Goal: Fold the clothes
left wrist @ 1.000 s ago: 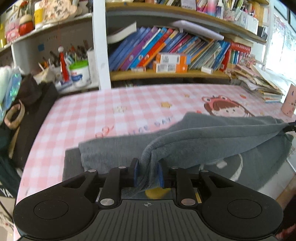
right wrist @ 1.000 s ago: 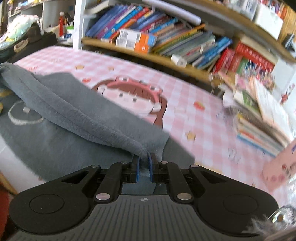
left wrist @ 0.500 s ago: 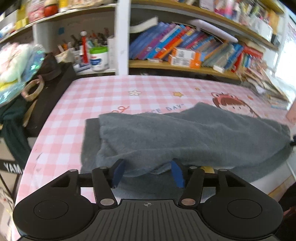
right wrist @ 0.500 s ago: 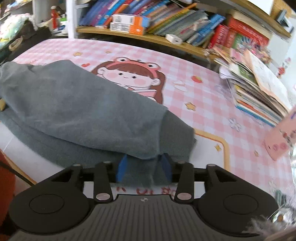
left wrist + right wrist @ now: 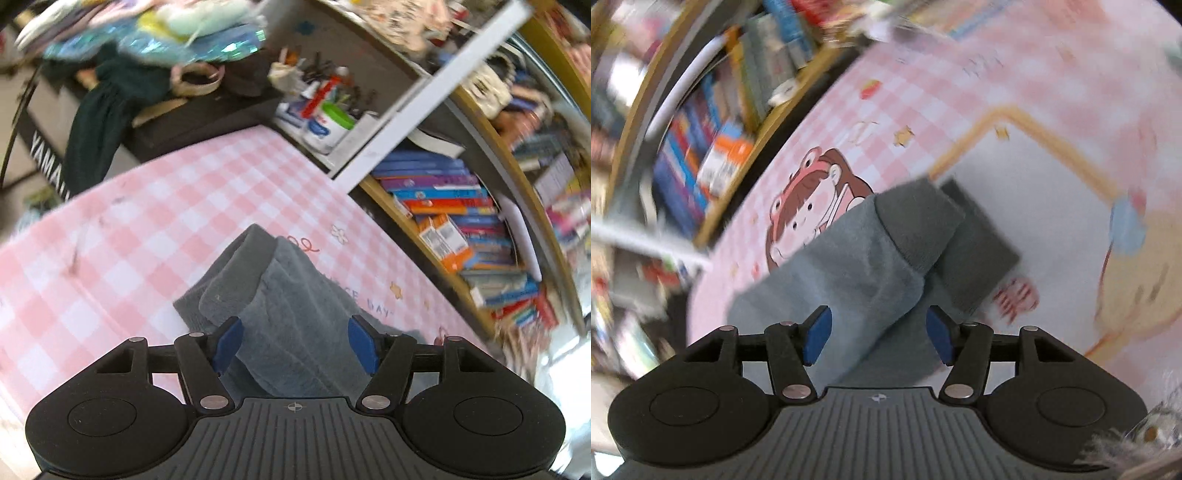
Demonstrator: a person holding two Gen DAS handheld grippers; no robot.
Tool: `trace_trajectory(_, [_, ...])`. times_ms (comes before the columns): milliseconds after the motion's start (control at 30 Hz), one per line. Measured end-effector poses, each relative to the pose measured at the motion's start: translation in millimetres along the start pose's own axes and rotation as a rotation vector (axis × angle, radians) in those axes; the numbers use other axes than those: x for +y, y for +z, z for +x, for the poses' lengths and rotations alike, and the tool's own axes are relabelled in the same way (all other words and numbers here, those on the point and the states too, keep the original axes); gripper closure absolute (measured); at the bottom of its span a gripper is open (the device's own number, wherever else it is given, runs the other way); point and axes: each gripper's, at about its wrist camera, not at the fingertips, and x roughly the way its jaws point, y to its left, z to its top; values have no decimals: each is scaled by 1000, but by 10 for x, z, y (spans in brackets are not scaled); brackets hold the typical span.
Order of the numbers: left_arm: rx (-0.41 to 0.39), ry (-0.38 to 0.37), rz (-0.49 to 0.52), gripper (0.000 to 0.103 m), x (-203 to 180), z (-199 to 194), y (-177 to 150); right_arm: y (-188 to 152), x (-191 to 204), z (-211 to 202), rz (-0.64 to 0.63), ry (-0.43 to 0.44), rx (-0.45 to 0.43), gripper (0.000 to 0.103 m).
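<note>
A grey fleece garment [image 5: 291, 314] lies folded lengthwise on the pink checked table cover [image 5: 147, 236]. In the left wrist view its ribbed cuff end [image 5: 240, 266] points away from me. My left gripper [image 5: 295, 345] is open and empty, just above the garment. In the right wrist view the garment [image 5: 857, 266] ends in two dark ribbed cuffs [image 5: 923, 221] lying one over the other. My right gripper [image 5: 877, 334] is open and empty above that end. Both views are tilted and blurred.
A bookshelf [image 5: 461, 229] full of books runs along the far side of the table. A jar of pens and a tub [image 5: 325, 125] stand at the shelf end. Dark clothes and a bag [image 5: 110, 110] pile on a black keyboard at the left. A cartoon girl print [image 5: 812, 214] marks the cover.
Both grippers let go of the garment's folded edge and opened wide. The fold now lies flat. Both grippers have since swung toward the garment's two ends, with the views tilting.
</note>
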Motion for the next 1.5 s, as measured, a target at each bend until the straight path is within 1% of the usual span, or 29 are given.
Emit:
trace_trajectory(133, [0,11,-3,38,-17,26,-57,-37,-74,123,136,4,7,49])
trace_trajectory(267, [-7,11,-6,38,-18,10,-100,-68,-136,147,198,-12,-9,50])
trace_trajectory(500, [8,10,-19,39,-6,14,-142,-16,-177,189,240,-14,-37,51])
trace_trajectory(567, [13,10,-23,39,-2,17,-153,1,-188,202,251,-15,-45,53])
trace_trajectory(633, [17,10,-27,38,2,19,-165,17,-199,214,263,-15,-53,58])
trace_trajectory(700, [23,7,-38,39,11,21,-177,33,-209,227,274,-15,-60,61])
trace_trajectory(767, [30,-2,-64,39,31,23,-189,66,-197,246,269,-21,-68,63])
trace_trajectory(833, [36,-12,-91,39,52,24,-200,103,-180,265,260,-28,-77,68])
trace_trajectory(867, [42,-21,-116,39,74,24,-209,122,-171,275,255,-31,-81,68])
trace_trajectory(1000, [71,-56,-268,40,209,36,-272,162,-152,287,230,-39,-93,69])
trace_trajectory(1067, [82,-69,-328,40,267,52,-310,172,-154,296,222,-40,-94,69])
trace_trajectory(1167, [107,-86,-374,40,292,115,-339,189,-143,329,211,-43,-89,70])
trace_trajectory(1233, [117,-88,-391,40,301,201,-330,201,-135,351,203,-45,-87,72])
trace_trajectory(1267, [115,-87,-403,41,312,264,-314,213,-128,367,200,-48,-86,75])
trace_trajectory(1300, [109,-83,-413,43,318,337,-286,228,-119,386,197,-52,-85,83])
trace_trajectory(1333, [102,-79,-421,48,319,417,-252,252,-100,404,190,-56,-85,90])
trace_trajectory(1367, [95,-75,-429,82,319,497,-218,288,-64,418,176,-54,-87,92])
trace_trajectory(1400, [91,-72,-426,97,308,585,-164,328,-17,424,157,-49,-92,93])
trace_trajectory(1467, [69,-67,-406,98,247,697,-23,446,193,322,94,2,-135,94])
trace_trajectory(1500, [37,-87,-389,98,172,688,69,510,311,258,60,32,-160,94])
